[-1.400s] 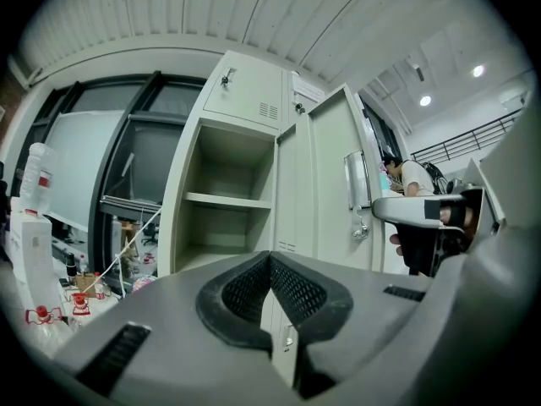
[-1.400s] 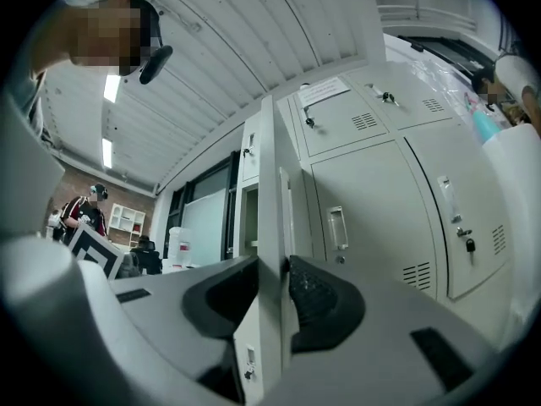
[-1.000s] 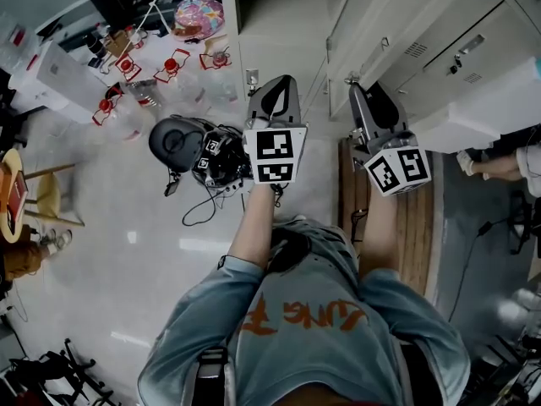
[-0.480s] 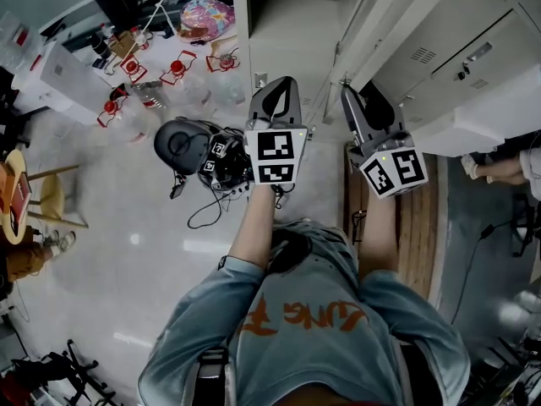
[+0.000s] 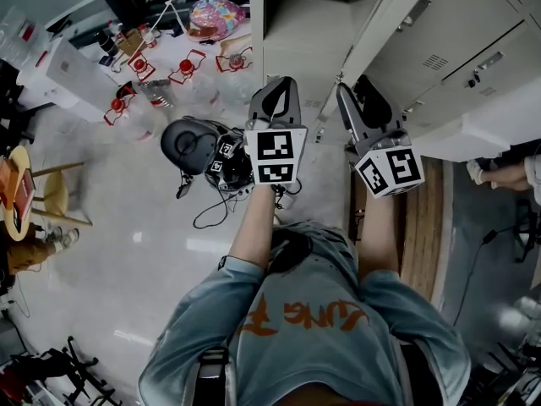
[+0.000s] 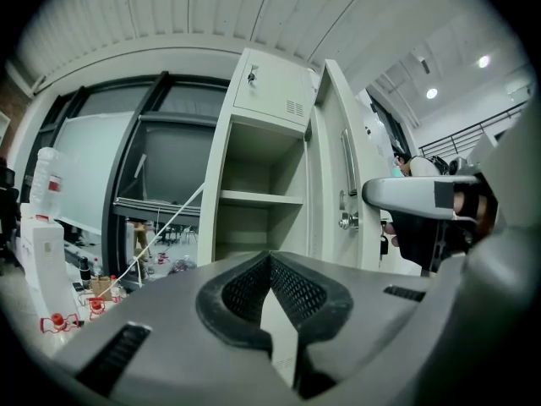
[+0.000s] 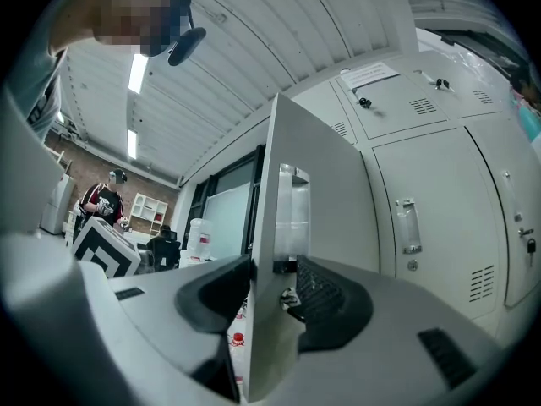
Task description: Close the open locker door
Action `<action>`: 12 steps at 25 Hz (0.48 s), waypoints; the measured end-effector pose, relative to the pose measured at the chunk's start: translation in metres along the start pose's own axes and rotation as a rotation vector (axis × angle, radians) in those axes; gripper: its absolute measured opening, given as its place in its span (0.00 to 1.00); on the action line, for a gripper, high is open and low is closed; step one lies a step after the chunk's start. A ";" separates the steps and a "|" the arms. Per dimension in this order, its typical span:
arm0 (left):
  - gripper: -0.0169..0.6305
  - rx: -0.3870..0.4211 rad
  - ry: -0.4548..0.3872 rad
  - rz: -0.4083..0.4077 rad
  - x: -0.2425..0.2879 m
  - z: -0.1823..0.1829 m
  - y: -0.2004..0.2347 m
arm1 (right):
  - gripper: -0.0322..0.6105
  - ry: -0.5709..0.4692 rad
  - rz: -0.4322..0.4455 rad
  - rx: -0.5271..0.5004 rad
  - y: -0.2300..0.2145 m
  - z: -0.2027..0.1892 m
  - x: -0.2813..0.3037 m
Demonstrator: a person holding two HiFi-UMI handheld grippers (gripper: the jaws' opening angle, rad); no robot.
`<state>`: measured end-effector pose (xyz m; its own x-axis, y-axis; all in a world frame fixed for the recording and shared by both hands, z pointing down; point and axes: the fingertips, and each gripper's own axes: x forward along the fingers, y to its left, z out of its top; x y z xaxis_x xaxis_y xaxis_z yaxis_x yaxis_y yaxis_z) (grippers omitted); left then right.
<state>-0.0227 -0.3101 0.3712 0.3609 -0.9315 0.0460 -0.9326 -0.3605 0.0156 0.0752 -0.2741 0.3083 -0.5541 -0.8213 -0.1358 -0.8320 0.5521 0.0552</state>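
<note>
R gripper (image 7: pixel 269 279) jaws have just been opening and now sit slack astride the free edge of the locker door (image 7: pixel 283 176), which stands swung wide out from its locker (image 6: pixel 254 184); L gripper (image 6: pixel 270 259) jaws clenched together, empty, aimed at locker's opening.

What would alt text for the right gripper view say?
The edge of an open grey locker door stands between the right claw's two jaws, which have just been opening. Closed lockers line the wall behind.

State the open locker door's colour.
Locker door: plain pale grey, clearest in the right gripper view.
</note>
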 end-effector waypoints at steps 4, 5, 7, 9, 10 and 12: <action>0.06 0.000 -0.006 0.016 -0.003 0.002 0.012 | 0.33 0.016 -0.011 -0.014 0.007 -0.001 0.014; 0.06 0.000 -0.008 0.019 -0.003 0.003 0.015 | 0.33 0.020 -0.014 -0.017 0.009 -0.002 0.017; 0.06 -0.001 -0.012 0.029 -0.004 0.003 0.023 | 0.33 0.023 -0.021 -0.021 0.012 -0.003 0.026; 0.06 -0.005 -0.015 0.039 -0.005 0.003 0.031 | 0.33 0.027 -0.031 -0.023 0.015 -0.003 0.034; 0.06 -0.006 -0.016 0.043 -0.006 0.004 0.034 | 0.33 0.030 -0.037 -0.024 0.017 -0.003 0.037; 0.06 -0.007 -0.021 0.047 -0.007 0.005 0.039 | 0.33 0.038 -0.046 -0.026 0.020 -0.004 0.043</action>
<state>-0.0616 -0.3183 0.3662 0.3163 -0.9483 0.0262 -0.9486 -0.3158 0.0214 0.0347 -0.2993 0.3073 -0.5159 -0.8506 -0.1015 -0.8566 0.5104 0.0758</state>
